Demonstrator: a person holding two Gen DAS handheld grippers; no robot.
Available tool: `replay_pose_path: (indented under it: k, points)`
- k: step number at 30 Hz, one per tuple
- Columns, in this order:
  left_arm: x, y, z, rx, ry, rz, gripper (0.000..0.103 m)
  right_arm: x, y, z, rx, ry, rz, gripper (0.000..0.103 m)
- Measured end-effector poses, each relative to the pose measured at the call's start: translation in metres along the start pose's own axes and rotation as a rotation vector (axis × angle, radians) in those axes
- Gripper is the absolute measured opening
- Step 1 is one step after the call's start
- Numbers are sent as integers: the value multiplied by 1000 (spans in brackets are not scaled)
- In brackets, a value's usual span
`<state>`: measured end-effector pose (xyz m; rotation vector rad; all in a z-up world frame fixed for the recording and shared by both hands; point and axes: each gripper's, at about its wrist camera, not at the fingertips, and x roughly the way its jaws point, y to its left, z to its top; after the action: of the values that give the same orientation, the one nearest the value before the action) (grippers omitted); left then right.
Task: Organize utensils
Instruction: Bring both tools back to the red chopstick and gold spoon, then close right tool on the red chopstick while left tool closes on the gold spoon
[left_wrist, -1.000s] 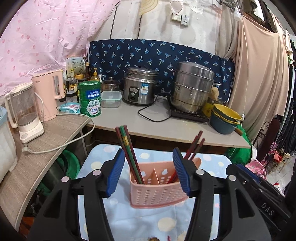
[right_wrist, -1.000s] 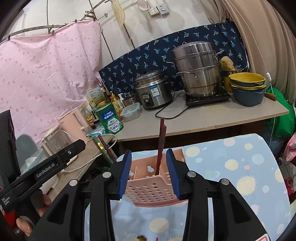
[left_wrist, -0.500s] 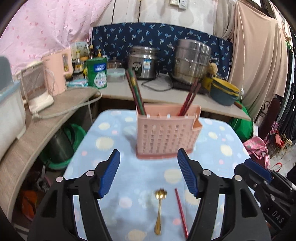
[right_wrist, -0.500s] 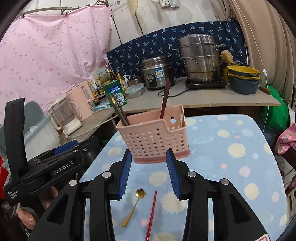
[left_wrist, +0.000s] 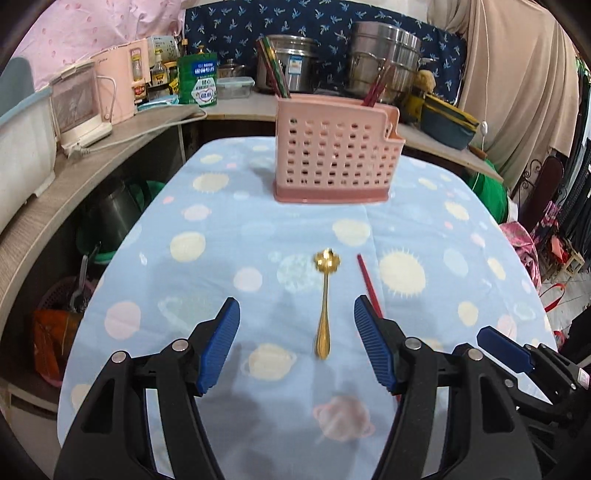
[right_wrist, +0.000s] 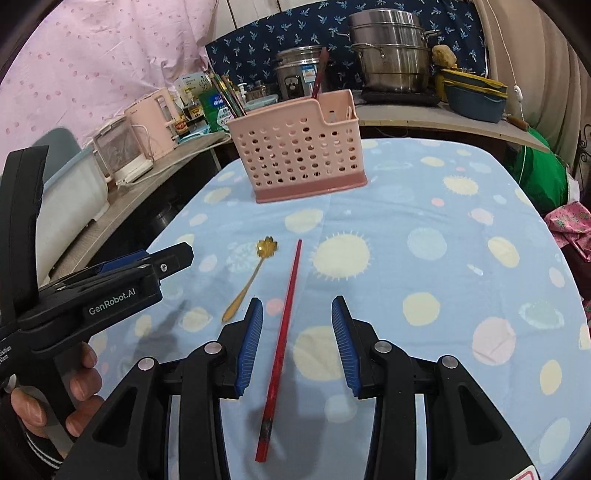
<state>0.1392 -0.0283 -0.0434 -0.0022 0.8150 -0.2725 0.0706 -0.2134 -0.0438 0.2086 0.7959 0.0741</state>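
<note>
A pink perforated utensil holder (left_wrist: 334, 155) stands at the far end of the blue dotted tablecloth (left_wrist: 207, 280), with chopsticks (left_wrist: 275, 75) in its compartments; it also shows in the right wrist view (right_wrist: 297, 151). A gold spoon (left_wrist: 325, 295) lies between the open fingers of my left gripper (left_wrist: 295, 317), bowl toward the holder. A red chopstick (right_wrist: 282, 339) lies lengthwise between the open fingers of my right gripper (right_wrist: 297, 314). Both grippers are empty and hover just above the cloth. The spoon (right_wrist: 251, 277) lies left of the chopstick.
A counter (left_wrist: 110, 147) runs along the left and back with a pink kettle (left_wrist: 122, 81), blender, green tin, rice cooker (right_wrist: 295, 75), steel steamer pot (right_wrist: 391, 55) and stacked bowls (right_wrist: 474, 94). The table edges drop off left and right. The left gripper body (right_wrist: 92, 295) is at left.
Both grippers have pulled back from the holder and dropped low toward the near end of the table. The spoon and the red chopstick now lie between their open fingers.
</note>
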Motion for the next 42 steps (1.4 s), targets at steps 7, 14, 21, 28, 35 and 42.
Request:
replay_pose_path:
  k: [7, 14, 21, 28, 35, 42]
  points:
    - [5, 1, -27, 3, 52, 0, 61, 6, 3, -32, -9, 50, -11, 38]
    - [10, 4, -44, -10, 90, 4, 61, 12, 17, -50, -45, 90, 1, 38]
    - [14, 9, -52, -22, 116, 5, 61, 23, 27, -62, -71, 129, 11, 34]
    - [19, 8, -52, -24, 129, 0, 61, 25, 28, -65, -118, 110, -54, 14]
    - [23, 6, -50, -24, 136, -6, 61, 22, 11, -61, -65, 96, -76, 7]
    - [36, -1, -40, -29, 139, -24, 61, 18, -23, -53, 55, 82, -88, 7]
